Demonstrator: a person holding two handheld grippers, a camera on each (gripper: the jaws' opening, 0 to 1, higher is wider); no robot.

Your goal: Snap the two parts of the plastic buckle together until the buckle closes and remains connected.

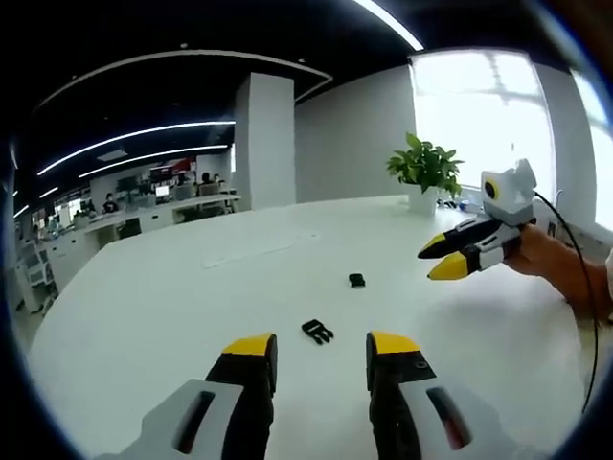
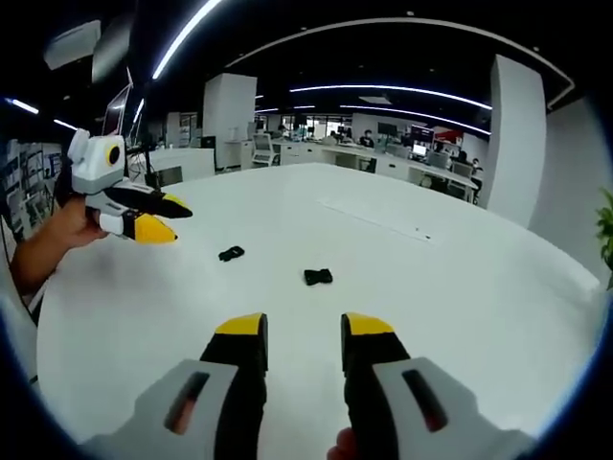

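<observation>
Beyond parted fingers point(image 1: 251, 347): buckle halves point(image 1: 317, 331).

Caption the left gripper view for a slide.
Open left gripper above pronged buckle part; socket part lies apart on white table; right gripper hovers.

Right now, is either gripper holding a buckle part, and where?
Nothing is held. Both buckle parts lie on the table; left gripper and right gripper are open.

Two black buckle parts lie apart on the one white tabletop point(image 1: 192, 287): a pronged part point(image 1: 317, 332) and a socket part point(image 1: 356, 280). Two tongs are up: left tongs point(image 1: 321, 347), right tongs point(image 2: 302, 328). One potted plant point(image 1: 424, 169).
</observation>
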